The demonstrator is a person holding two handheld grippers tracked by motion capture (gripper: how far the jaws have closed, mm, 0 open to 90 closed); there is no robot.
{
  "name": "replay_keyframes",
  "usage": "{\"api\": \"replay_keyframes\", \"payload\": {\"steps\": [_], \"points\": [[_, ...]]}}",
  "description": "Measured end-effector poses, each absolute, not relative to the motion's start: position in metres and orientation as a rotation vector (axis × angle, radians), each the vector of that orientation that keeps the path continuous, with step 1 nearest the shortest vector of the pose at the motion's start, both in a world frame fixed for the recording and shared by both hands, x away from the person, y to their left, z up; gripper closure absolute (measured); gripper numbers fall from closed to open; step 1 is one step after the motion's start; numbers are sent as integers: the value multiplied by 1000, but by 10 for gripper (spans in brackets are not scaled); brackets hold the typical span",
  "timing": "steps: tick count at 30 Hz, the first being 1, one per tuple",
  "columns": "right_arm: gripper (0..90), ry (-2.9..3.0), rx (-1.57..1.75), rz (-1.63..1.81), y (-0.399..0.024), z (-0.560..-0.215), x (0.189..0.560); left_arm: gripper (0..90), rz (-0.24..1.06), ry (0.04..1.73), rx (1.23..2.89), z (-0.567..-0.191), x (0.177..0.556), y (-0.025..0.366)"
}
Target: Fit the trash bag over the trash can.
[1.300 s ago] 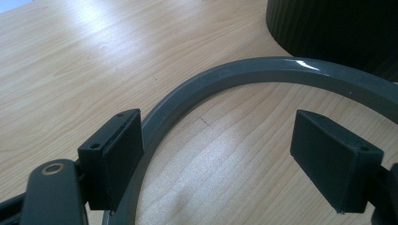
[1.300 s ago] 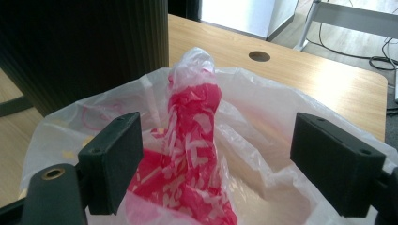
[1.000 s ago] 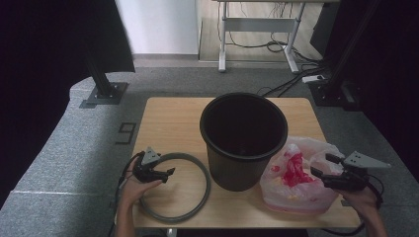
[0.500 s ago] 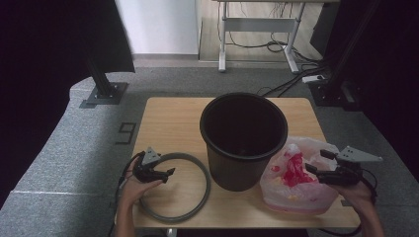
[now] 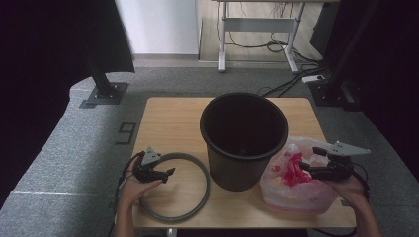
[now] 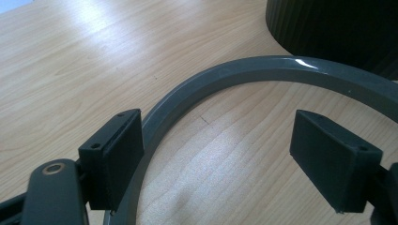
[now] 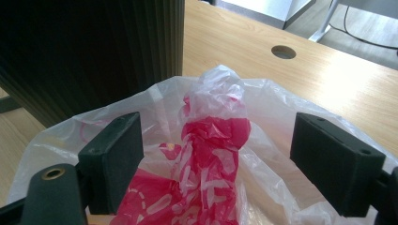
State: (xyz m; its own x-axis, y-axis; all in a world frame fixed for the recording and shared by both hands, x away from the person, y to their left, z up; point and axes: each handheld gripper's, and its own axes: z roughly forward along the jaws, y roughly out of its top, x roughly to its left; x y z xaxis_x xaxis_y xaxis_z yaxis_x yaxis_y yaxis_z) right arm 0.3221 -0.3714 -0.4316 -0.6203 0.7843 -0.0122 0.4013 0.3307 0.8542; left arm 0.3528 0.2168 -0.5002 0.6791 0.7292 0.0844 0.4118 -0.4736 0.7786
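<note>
Both forearms reach in over the table's (image 5: pixel 168 116) near edge, the left gripper (image 5: pixel 167 173) gaping wide astride the grey ring's (image 5: pixel 197 163) rim near the left corner, the right gripper (image 5: pixel 307 169) equally wide around the plastic bag's (image 5: pixel 291 173) bunched top beside the black bin (image 5: pixel 243 138).

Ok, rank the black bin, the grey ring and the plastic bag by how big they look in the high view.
1. black bin, largest.
2. and 3. grey ring and plastic bag: too alike in spread to rank; the ring encloses mostly bare table, the bag is a filled heap.
</note>
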Motion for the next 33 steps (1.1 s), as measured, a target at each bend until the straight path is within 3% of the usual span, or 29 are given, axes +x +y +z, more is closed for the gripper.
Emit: {"api": "replay_keyframes", "payload": {"steps": [33], "points": [[206, 2258, 1096, 1098, -343, -436, 351, 179, 518, 865, 2134, -501, 353, 216]]}}
